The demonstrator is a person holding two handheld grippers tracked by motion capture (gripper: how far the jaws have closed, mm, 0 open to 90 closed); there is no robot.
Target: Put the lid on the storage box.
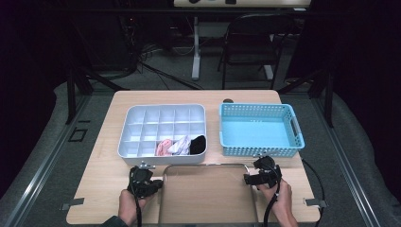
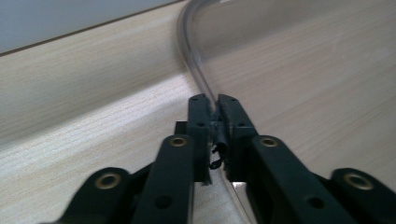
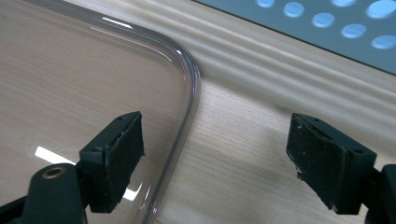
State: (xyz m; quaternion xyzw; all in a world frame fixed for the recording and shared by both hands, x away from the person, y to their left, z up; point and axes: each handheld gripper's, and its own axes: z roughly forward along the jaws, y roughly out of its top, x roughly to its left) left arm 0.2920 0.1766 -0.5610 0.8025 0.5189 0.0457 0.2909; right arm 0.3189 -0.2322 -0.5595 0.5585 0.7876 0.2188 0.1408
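**Near the tabletop's front edge: clear lid pinched at one rim**

Across the tabletop (image 1: 106, 189), bare wood lies at both sides. Behind stand the white divided organizer (image 1: 163, 127) and the blue basket (image 1: 260, 128), close to the lid's far edge. The clear lid (image 1: 205, 194) lies flat at the front — the left hand-held gripper (image 2: 213, 109) clamps its left rim; the right hand-held gripper (image 3: 215, 154) stands wide open, straddling the right rim untouched.
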